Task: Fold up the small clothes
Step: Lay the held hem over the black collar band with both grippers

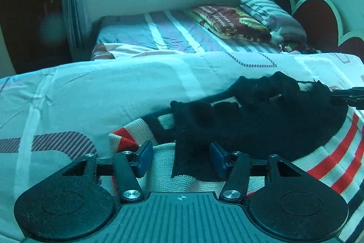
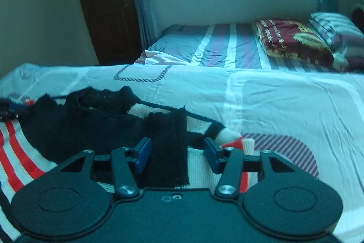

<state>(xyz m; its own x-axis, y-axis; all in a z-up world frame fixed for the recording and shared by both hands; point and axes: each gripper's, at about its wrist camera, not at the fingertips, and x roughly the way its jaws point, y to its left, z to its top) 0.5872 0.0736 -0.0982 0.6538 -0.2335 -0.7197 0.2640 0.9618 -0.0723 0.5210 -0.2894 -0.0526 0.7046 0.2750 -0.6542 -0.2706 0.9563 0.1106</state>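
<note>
A small knit sweater (image 1: 250, 122), black with white, red and navy stripes, lies rumpled on the bed; it also shows in the right wrist view (image 2: 86, 126). My left gripper (image 1: 180, 157) is open just above its left end, a black sleeve cuff (image 1: 184, 152) between the blue pads. My right gripper (image 2: 176, 155) is open above the other end, a black cuff (image 2: 168, 152) between its pads. The right gripper's tip shows at the right edge of the left wrist view (image 1: 348, 98).
The sweater lies on a pale bedsheet (image 1: 102, 92) with striped patches. Behind are a striped mattress (image 1: 159, 35), a folded maroon blanket (image 1: 232, 21), a pillow (image 1: 273, 13), a heart-shaped headboard (image 1: 318, 15), a window and a dark wardrobe (image 1: 29, 6).
</note>
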